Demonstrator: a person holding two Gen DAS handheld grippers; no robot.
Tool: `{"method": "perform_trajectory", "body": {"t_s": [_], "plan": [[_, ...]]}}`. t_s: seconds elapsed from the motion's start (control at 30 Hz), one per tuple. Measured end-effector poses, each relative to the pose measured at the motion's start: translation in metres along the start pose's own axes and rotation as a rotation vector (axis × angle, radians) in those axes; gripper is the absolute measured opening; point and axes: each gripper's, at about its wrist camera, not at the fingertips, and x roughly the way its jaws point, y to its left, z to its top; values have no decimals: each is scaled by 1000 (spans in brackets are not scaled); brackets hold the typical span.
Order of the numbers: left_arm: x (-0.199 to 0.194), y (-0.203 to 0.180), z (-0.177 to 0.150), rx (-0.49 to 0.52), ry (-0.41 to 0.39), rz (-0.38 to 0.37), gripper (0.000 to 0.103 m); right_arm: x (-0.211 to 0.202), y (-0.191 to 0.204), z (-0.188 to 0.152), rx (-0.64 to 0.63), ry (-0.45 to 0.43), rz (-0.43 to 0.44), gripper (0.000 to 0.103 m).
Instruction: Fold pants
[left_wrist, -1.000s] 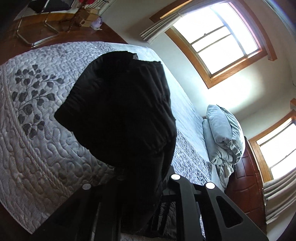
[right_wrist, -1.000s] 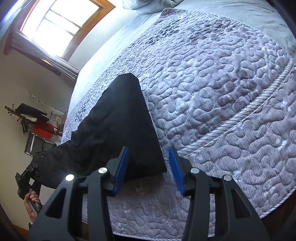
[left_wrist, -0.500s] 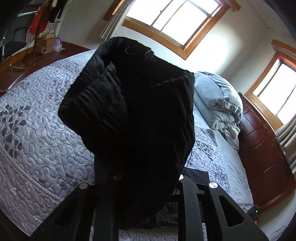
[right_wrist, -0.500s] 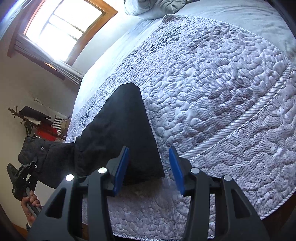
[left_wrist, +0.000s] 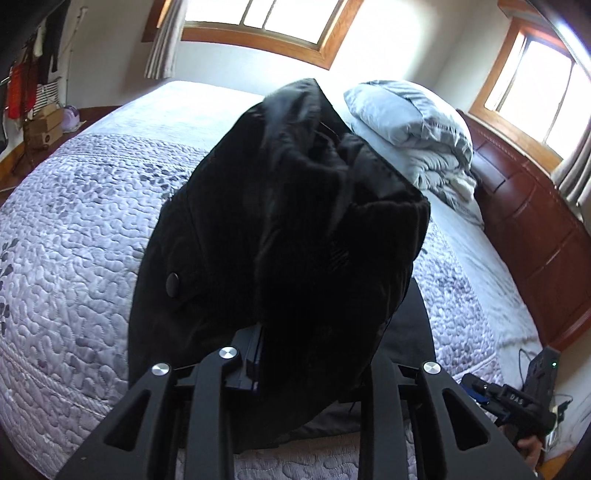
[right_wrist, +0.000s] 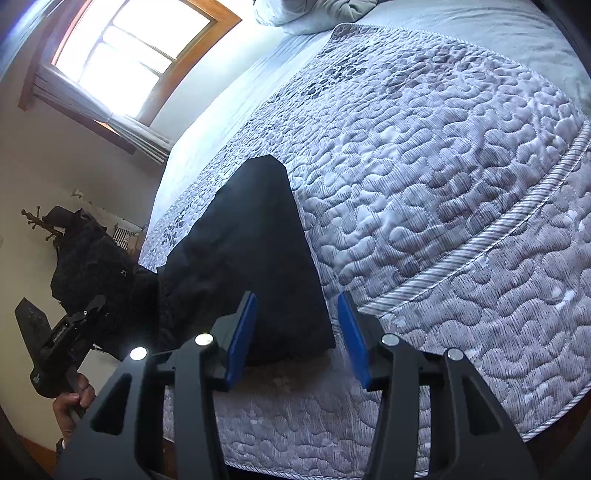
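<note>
Up close in the left wrist view, one pair of black pants (left_wrist: 295, 229) bunches between and beyond the left gripper (left_wrist: 314, 354), whose jaws have just been opening; whether they pinch the cloth I cannot tell. Two windows show behind one quilted bed (left_wrist: 74, 240). From the right wrist view, the right gripper (right_wrist: 297, 332) stands spread, one pant leg lying flat just ahead between its two blue pads (right_wrist: 242, 332).
</note>
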Motion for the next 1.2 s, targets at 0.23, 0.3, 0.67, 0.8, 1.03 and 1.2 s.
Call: {"method": "perform_trajectory", "body": {"t_s": [0.23,0.3,0.67,0.8,1.03,1.2], "plan": [[32,-14,-14,84,52,35,29,1,-1,-1,0,1,6,47],[36,-22,-19,109,65,46,30,1,0,-1,-2,1,8,47],[74,-56,-47,248,133,109,51,9,12,-2,-23,18,26,48],[83,-67,-57,323,156,134,64,12,16,-4,-26,27,33,50],[66,-68,-58,306,177,79,84,15,27,-1,-38,38,44,57],[22,-44,-56,197,152,4,95,15,43,7,-50,45,84,71]]}}
